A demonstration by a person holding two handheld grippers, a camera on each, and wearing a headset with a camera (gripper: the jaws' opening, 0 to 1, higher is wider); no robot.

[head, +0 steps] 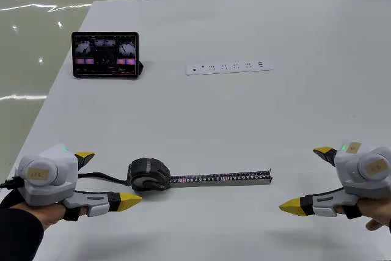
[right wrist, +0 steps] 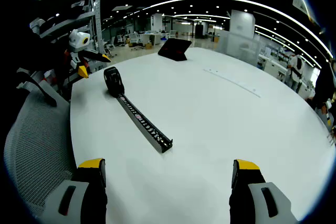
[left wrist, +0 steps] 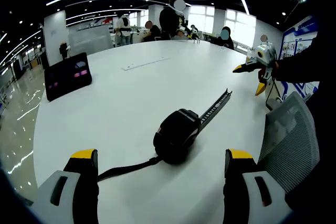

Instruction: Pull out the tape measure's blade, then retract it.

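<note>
Tape measure (head: 148,174) lies on table (head: 256,114), blade (head: 223,178) out flat, pointing from our left gripper (head: 107,177) toward our right gripper (head: 308,178). We see its case (left wrist: 176,135) near left jaws; blade tip farther from right ones. Both spread wide, holding nothing.

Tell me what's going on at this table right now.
A person holds a two-jaw gripper in each hand at a white table. A black tape measure lies between them, its blade pulled out flat on the surface. The left gripper is near the case end, the right gripper past the blade's tip; both are open and touch nothing. The blade is out but not yet retracted.
</note>
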